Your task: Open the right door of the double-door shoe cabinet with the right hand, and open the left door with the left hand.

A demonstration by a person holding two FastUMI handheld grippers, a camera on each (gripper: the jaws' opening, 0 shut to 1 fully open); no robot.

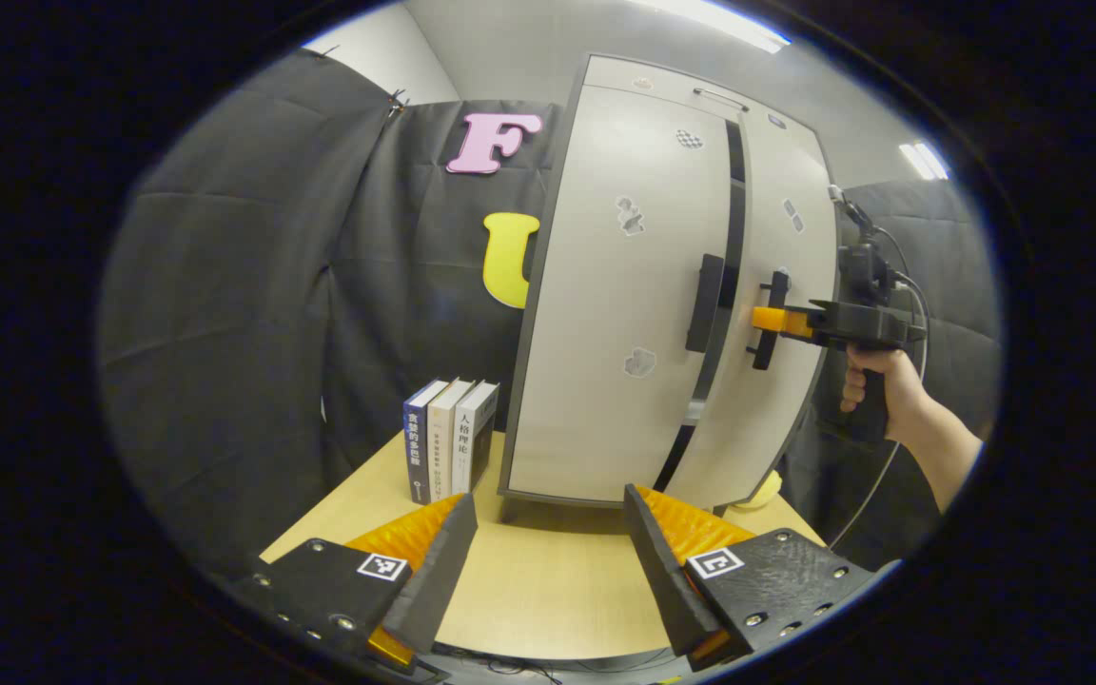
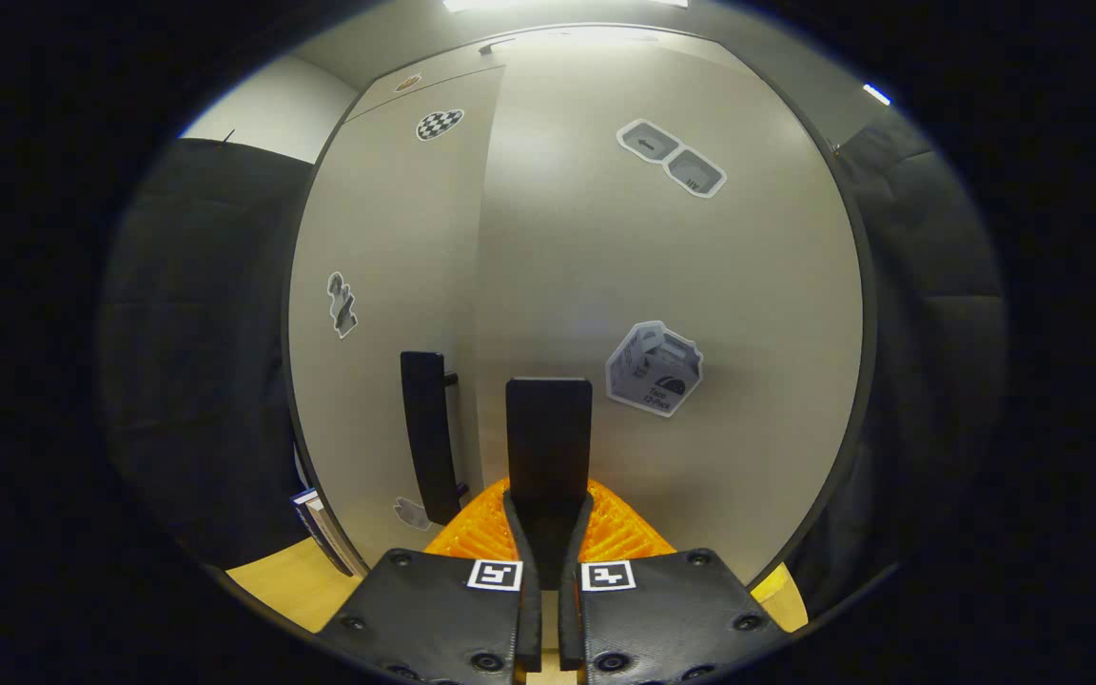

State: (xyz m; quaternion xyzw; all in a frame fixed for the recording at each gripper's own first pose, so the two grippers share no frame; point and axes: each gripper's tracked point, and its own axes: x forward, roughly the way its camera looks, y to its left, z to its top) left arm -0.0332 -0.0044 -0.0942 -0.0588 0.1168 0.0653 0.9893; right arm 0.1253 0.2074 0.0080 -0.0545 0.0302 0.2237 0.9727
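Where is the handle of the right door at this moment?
In the right gripper view the right door handle stands upright between the right claw fingers, beside the left door handle.

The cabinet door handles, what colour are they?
Black, both handles, clearest in the left gripper view.

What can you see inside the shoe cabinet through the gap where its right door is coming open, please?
Only a dark strip shows between the left door and right door of the shoe cabinet. Its contents are hidden behind both doors.
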